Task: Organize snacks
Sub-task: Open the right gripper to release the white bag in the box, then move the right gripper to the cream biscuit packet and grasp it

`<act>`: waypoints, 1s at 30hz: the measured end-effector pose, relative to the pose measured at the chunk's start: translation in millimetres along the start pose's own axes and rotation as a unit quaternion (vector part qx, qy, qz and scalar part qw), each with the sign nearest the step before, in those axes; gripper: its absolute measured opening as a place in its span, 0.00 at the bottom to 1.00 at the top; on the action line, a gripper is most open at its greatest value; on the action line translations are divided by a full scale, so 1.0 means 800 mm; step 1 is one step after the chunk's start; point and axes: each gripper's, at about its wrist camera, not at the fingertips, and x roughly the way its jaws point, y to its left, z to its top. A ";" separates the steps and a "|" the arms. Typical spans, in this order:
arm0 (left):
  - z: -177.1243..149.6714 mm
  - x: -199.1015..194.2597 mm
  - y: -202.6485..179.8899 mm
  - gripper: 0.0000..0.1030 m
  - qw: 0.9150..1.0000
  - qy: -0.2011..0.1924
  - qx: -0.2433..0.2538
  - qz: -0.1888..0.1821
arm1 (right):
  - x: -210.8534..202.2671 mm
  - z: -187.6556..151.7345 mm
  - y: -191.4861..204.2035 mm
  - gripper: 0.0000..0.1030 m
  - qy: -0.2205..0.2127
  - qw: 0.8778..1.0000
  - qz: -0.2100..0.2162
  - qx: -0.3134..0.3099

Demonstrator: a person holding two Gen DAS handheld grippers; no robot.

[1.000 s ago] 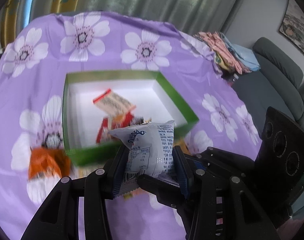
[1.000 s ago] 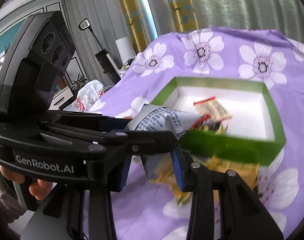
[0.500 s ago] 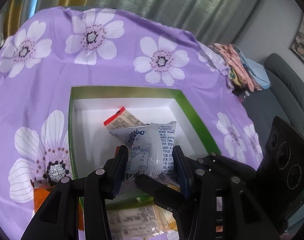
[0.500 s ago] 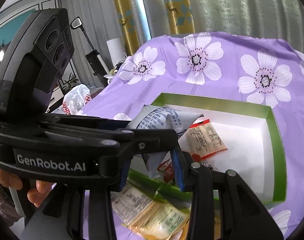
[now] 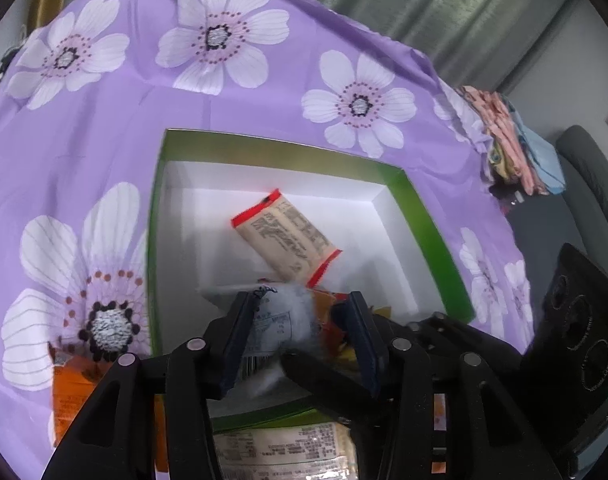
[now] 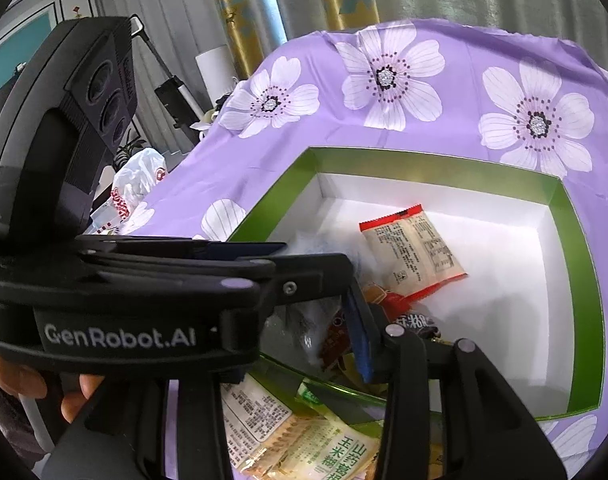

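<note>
A green box (image 5: 423, 216) (image 6: 583, 280) with a white inside lies on the purple flowered cloth. In it are a beige packet with red ends (image 5: 288, 236) (image 6: 415, 248) and red and orange snacks (image 6: 387, 300). My left gripper (image 5: 300, 308) hangs over the box's near side, jaws opening. A blurred white packet (image 5: 280, 320) sits low between them, clear of the right pad. My right gripper (image 6: 304, 312) is beside it, jaws opening too. Its left finger is hidden behind the left gripper's body. The white packet (image 6: 315, 248) is a blur there.
More packets lie on the cloth in front of the box: an orange one (image 5: 72, 400), a beige one (image 5: 280, 452), a green and yellow one (image 6: 323, 448). A hand (image 6: 24, 376) holds the left gripper. A grey sofa (image 5: 591, 184) stands right, a plastic bag (image 6: 136, 184) left.
Both grippers have moved forward from the cloth to over the box's near side. The white packet, upright and pinched before, has sunk between the jaws and is now blurred.
</note>
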 end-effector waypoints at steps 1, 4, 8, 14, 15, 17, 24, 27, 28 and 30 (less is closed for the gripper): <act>0.000 -0.002 0.001 0.52 1.000 -0.001 0.000 0.002 | -0.001 0.000 0.000 0.42 -0.001 1.000 -0.001 0.001; -0.003 -0.014 0.003 0.68 1.000 -0.010 -0.006 0.008 | -0.008 -0.001 -0.001 0.49 -0.007 1.000 -0.010 0.003; -0.003 -0.034 0.001 0.77 0.999 -0.028 -0.003 0.019 | -0.025 -0.003 0.001 0.57 -0.020 0.999 -0.026 0.002; -0.014 -0.062 -0.009 0.78 0.999 -0.044 0.006 0.031 | -0.059 -0.008 0.007 0.71 -0.045 0.998 -0.046 0.001; -0.018 -0.066 -0.010 0.79 0.999 -0.044 0.007 0.030 | -0.067 -0.010 0.008 0.73 -0.051 0.997 -0.050 0.002; -0.029 -0.076 -0.010 0.83 0.999 -0.046 0.002 0.024 | -0.079 -0.014 0.010 0.78 -0.060 0.997 -0.058 0.005; -0.066 -0.114 -0.013 0.96 0.998 -0.055 -0.008 0.020 | -0.118 -0.036 0.018 0.85 -0.069 0.994 -0.085 0.011; -0.078 -0.128 -0.020 0.96 0.998 -0.058 -0.003 0.019 | -0.134 -0.044 0.021 0.85 -0.070 0.993 -0.093 0.014; -0.082 -0.131 -0.023 0.97 0.998 -0.059 -0.002 0.017 | -0.138 -0.046 0.022 0.85 -0.071 0.993 -0.094 0.016; -0.091 -0.139 -0.029 0.97 0.998 -0.059 0.001 0.011 | -0.149 -0.051 0.024 0.85 -0.076 0.992 -0.095 0.019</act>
